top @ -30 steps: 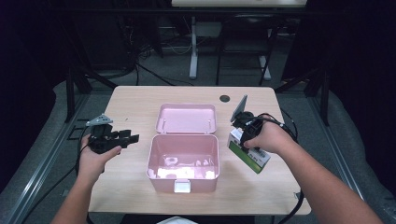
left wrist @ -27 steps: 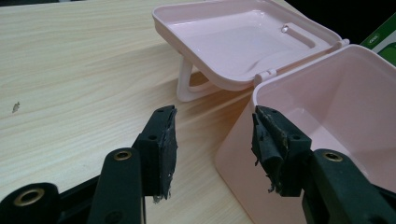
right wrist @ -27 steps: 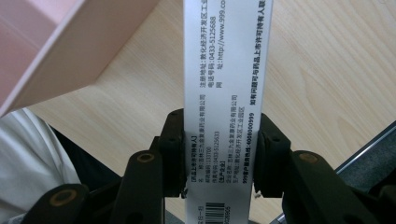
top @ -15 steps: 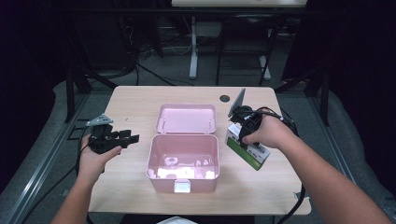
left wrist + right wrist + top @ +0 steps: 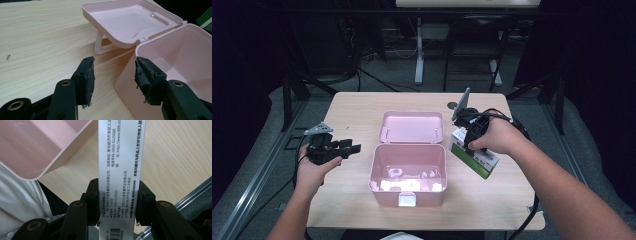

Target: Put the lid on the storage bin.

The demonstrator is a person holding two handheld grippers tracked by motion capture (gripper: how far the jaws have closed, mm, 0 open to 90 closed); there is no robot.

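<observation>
Cardboard is what the small white-and-green box looks to be made of, so it is probably light and fairly stiff, though its thin walls would dent under a hard squeeze. Its printed faces look smooth and may slip a little. Taking it across the narrow sides, as now, seems the sound place to hold it. The box hangs tilted above the wooden table, just to the right of the open pink case, with one end lower than the other.

The right gripper has its jaws partly closed, both pads pressing the long white printed side of the box between them. The left gripper is held near the left of the case with its jaws well apart and nothing between them; in the left gripper view the case's near corner sits just ahead of the gap, not touched. The case lid lies back flat on the table.
</observation>
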